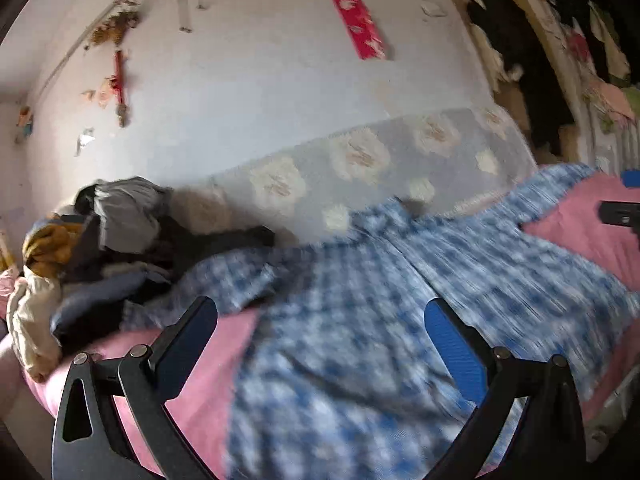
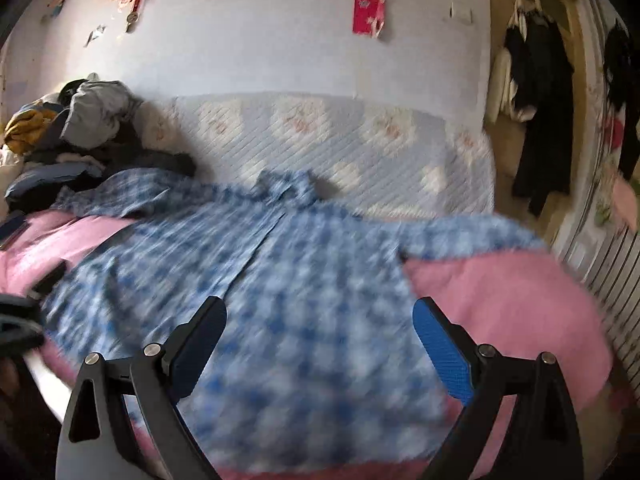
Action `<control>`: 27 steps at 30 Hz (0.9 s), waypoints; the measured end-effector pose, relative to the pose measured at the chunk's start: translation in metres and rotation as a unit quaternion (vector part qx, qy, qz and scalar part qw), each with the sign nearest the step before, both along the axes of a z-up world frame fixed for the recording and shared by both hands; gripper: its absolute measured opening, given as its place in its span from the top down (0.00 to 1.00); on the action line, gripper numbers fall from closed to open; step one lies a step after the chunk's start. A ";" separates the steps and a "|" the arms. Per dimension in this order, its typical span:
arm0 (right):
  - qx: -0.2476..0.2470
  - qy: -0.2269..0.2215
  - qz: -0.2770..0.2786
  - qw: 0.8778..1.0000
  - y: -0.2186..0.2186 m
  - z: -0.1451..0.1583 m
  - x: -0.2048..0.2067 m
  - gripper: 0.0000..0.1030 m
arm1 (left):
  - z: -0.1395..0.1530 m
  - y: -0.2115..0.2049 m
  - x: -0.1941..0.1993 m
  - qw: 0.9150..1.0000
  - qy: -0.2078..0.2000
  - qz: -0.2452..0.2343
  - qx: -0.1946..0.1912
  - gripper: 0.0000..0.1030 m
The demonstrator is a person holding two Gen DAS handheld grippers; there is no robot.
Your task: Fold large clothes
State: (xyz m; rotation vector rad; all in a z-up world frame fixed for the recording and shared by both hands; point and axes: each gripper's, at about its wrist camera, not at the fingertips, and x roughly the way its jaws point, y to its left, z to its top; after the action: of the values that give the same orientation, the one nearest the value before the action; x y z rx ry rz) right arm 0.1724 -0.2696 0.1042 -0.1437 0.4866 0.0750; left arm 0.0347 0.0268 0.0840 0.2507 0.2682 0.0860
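A large blue-and-white checked shirt (image 1: 360, 300) lies spread front-up on a pink bed cover (image 1: 208, 360), collar toward the wall, sleeves out to both sides. My left gripper (image 1: 320, 312) hovers open over the shirt's lower left part, nothing between its fingers. In the right wrist view the same shirt (image 2: 280, 280) fills the middle, and my right gripper (image 2: 318, 312) hangs open above its lower right part. The right gripper also shows as a dark piece with a blue pad at the far right edge (image 1: 620, 212) of the left wrist view. Both views are motion-blurred.
A pile of mixed clothes (image 1: 100, 248) sits at the bed's back left, beside the shirt's left sleeve. A quilted blue-and-white floral cover (image 2: 340, 144) runs along the wall. Dark clothes hang on a rack (image 2: 540, 120) at the right. A slatted radiator or rail (image 2: 612, 280) borders the bed's right.
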 end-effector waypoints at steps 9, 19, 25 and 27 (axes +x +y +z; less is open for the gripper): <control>0.058 0.138 -0.090 0.985 -0.124 -0.047 0.085 0.18 | -0.024 0.108 0.085 0.984 0.154 0.071 -0.055 0.00; 0.102 0.259 -0.077 0.957 -0.157 -0.109 0.095 0.38 | -0.104 0.173 0.111 0.935 0.297 0.079 -0.178 0.32; 0.154 0.302 -0.055 0.939 -0.155 -0.124 0.102 0.40 | -0.124 0.175 0.123 0.912 0.345 0.060 -0.212 0.32; 0.147 0.312 -0.046 0.938 -0.148 -0.127 0.104 0.49 | -0.127 0.170 0.125 0.916 0.349 0.065 -0.187 0.32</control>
State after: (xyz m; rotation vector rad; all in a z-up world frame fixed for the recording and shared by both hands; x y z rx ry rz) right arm 0.2759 -0.4172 -0.0225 0.2073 1.1089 0.1000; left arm 0.1593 0.1971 -0.0430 -0.1325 1.0042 0.0732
